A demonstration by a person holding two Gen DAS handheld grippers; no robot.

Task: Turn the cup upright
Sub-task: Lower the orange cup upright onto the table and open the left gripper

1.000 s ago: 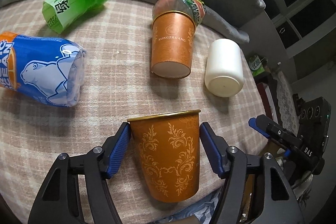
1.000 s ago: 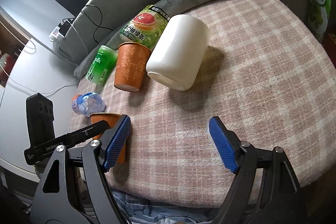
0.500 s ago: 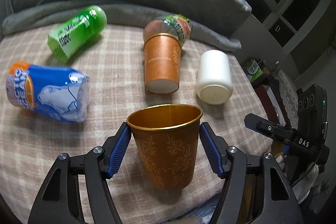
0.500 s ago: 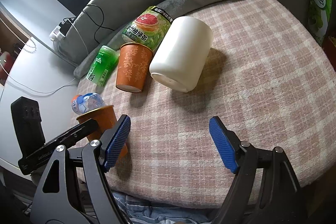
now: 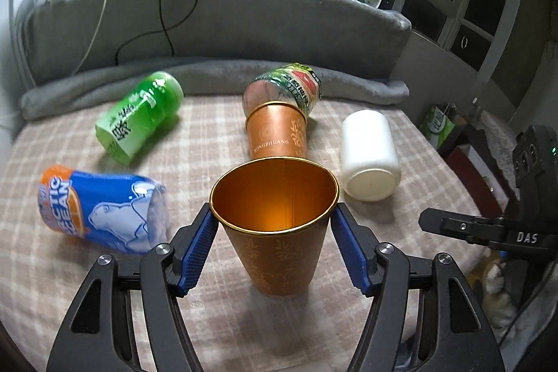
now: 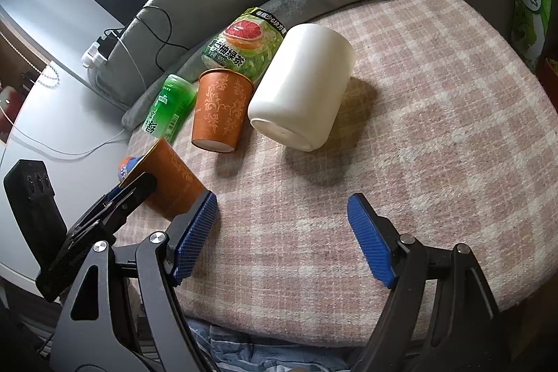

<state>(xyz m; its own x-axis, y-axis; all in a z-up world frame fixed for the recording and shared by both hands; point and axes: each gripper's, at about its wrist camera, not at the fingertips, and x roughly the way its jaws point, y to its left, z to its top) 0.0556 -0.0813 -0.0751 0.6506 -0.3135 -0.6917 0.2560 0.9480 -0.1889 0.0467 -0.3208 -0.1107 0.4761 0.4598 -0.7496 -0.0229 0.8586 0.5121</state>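
My left gripper is shut on an orange patterned cup, its blue pads pressing both sides. The cup's open mouth faces up and toward the camera, and its base is near the checked cloth. In the right wrist view the same cup leans, tilted, at the left edge of the table. My right gripper is open and empty over the near part of the cloth. A second orange cup lies beyond the held one, also in the right wrist view.
A white cup lies to the right. A green bottle, a blue bottle and a grapefruit-tea bottle lie on the checked cloth. A grey cushion backs the table. The table edge is close in front.
The left gripper has tipped the held cup so that its mouth, seen side-on before, now faces up and toward the camera. The right gripper has stayed open and almost still.
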